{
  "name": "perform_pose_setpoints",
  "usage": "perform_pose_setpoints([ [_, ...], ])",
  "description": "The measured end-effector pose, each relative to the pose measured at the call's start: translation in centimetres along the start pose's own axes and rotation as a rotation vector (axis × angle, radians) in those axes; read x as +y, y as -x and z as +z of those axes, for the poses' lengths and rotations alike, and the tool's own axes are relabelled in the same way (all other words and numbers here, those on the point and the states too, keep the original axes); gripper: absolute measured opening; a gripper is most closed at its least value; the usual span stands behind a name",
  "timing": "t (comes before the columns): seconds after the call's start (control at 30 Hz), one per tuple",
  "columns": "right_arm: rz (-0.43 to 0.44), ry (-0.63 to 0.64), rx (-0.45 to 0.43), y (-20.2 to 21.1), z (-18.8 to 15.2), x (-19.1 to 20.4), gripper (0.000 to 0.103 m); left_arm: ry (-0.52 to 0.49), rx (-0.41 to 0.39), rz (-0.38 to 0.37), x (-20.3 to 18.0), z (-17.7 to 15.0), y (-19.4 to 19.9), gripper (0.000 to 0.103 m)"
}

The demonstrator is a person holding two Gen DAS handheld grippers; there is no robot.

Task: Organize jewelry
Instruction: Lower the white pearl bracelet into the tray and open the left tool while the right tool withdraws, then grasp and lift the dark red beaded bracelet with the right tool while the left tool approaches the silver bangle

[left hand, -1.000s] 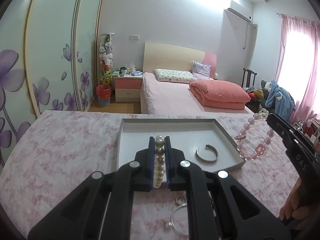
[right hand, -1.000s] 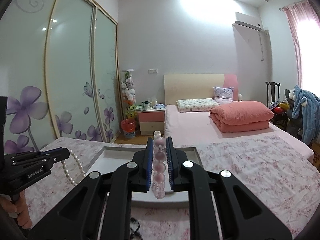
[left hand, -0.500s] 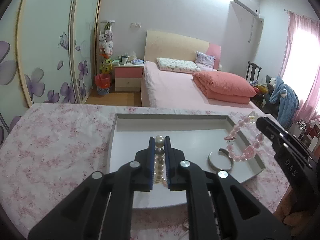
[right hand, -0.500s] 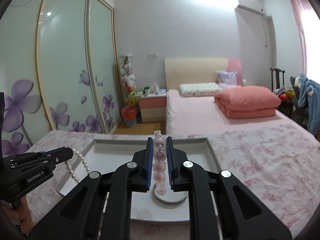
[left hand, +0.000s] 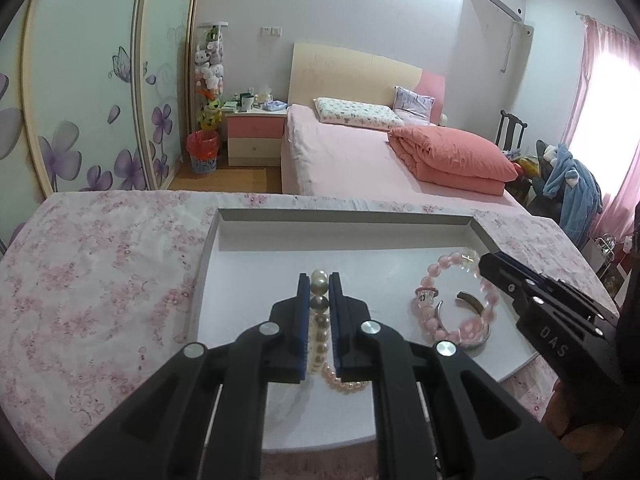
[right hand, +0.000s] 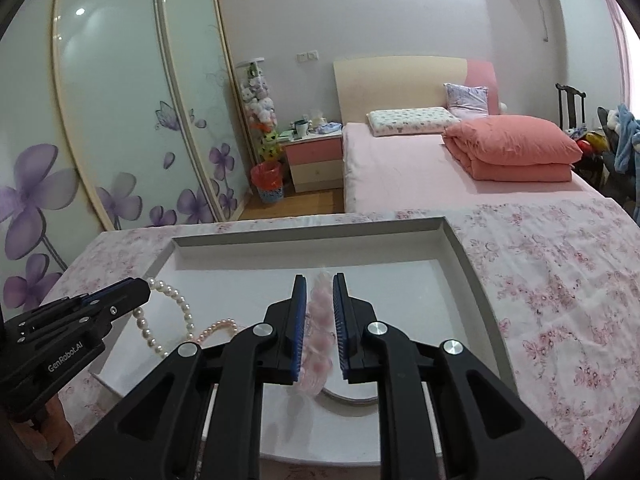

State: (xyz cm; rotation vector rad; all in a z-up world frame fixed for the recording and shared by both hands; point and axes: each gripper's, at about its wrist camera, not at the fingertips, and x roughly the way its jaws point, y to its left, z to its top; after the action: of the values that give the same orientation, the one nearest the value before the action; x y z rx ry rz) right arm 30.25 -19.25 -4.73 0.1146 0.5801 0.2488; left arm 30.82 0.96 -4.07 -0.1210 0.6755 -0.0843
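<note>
Risk, pink beads: the right claw (right hand: 319, 286) is letting go while the pink bracelet (left hand: 456, 300) lies partly over the silver bangle (left hand: 474, 312). I judge the beads could settle on the bangle and tangle with it, or roll toward the tray's right wall.
Risk, pearls: the pearl strand (left hand: 319, 322) is long and limp. If the left claw (left hand: 319, 280) frees it too near the front rim, the loose loop could slide out over the edge.
Risk, crowding: both claws work over one tray (left hand: 344, 218), near each other. A careless pull-back could drag a strand along on a pad.
Left claw: closed tight on the pearl strand. Pearls sit in a row between its blue pads, and the tail hangs down and curls on the tray floor.
Right claw: jaws opening, a clear gap on each side of the beads. The bracelet is between the pads, blurred in the right view, and seems to be dropping free rather than gripped.
Bracelet place: right part of the tray, its lower beads on the floor by the bangle.
Pearls place: middle front of the tray, part lifted, part resting.
Tray place: on the flowered cloth (right hand: 552, 280).
</note>
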Motion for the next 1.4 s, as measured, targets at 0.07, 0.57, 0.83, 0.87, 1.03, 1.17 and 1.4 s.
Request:
perform_pose_setpoints([
  [0.07,-0.009,0.000,-0.015,0.4,0.0,-0.2,0.044,0.012,0.000,-0.001,0.2,-0.1,-0.1,0.012],
  [0.57,-0.036,-0.013,-0.079,2.8,0.9,-0.7,0.049,0.057,-0.022,0.023,1.7,-0.1,2.0,0.017],
  [0.83,0.004,0.039,-0.017,6.0,-1.2,-0.2,0.049,0.035,-0.036,0.004,2.1,-2.1,6.1,0.029],
  [0.87,0.018,0.046,0.002,6.5,-1.6,-0.3,0.049,0.032,-0.034,0.002,2.2,-2.6,6.8,0.033],
  [1.03,0.101,0.113,0.149,9.5,-5.7,-0.1,0.049,0.007,-0.008,-0.020,3.2,-6.4,10.2,0.050],
  [1.17,0.133,0.173,0.258,10.6,-9.3,0.6,0.049,-0.006,0.016,-0.017,3.7,-8.6,11.8,0.065],
  [1.4,0.149,0.251,0.352,10.4,-12.7,2.7,0.062,-0.015,0.022,-0.011,4.2,-10.2,13.4,0.072],
])
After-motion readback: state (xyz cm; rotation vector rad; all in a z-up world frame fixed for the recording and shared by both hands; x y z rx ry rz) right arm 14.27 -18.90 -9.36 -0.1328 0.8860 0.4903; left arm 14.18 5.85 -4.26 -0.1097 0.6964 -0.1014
